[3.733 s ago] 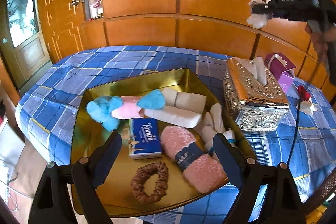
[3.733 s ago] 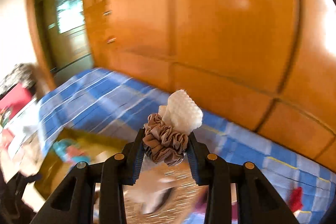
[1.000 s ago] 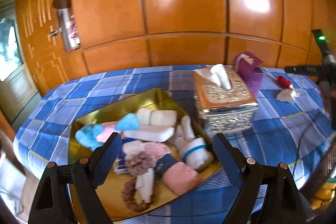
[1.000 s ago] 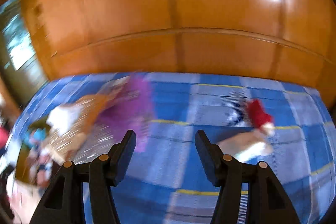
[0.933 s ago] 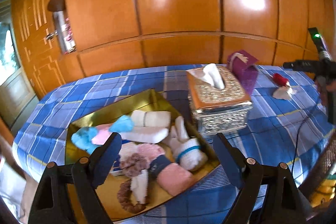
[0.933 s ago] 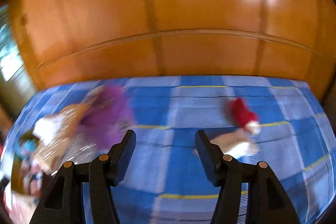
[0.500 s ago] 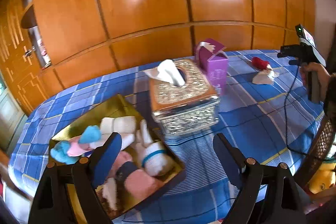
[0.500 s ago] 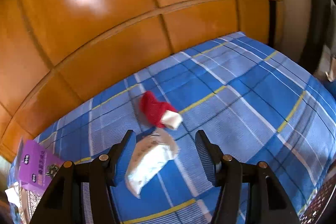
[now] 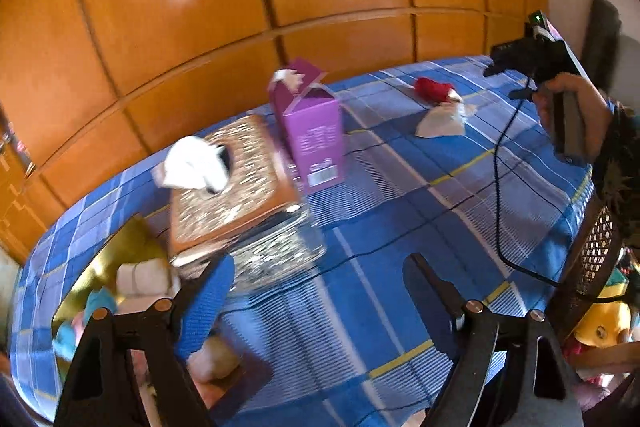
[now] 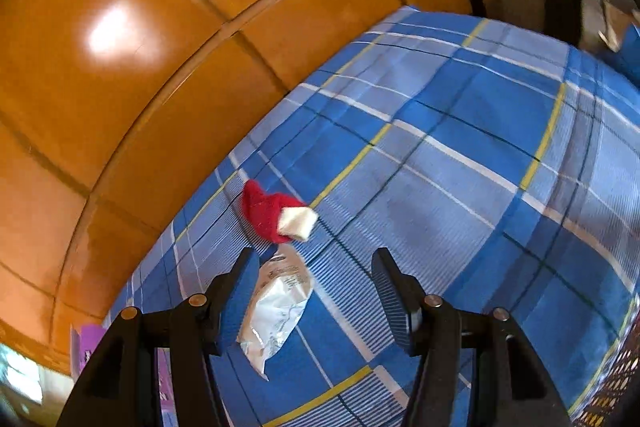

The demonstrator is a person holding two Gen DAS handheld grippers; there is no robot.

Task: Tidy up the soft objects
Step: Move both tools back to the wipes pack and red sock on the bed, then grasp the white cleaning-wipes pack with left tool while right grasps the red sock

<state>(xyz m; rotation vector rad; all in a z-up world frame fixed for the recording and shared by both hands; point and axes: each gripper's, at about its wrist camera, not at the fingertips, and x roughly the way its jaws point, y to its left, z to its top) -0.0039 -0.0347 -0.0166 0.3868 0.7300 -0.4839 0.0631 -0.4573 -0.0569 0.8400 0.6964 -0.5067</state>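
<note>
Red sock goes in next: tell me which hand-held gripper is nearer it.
Right. The right hand-held gripper hovers just short of the red sock; the left hand-held gripper is far back by the tray.

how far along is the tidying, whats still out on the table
Done: rolled towels and other soft items sit in the gold tray. In hand: nothing; the right gripper is open, jaws above the white packet. Left: that packet and the red sock beside it on the cloth.
</note>
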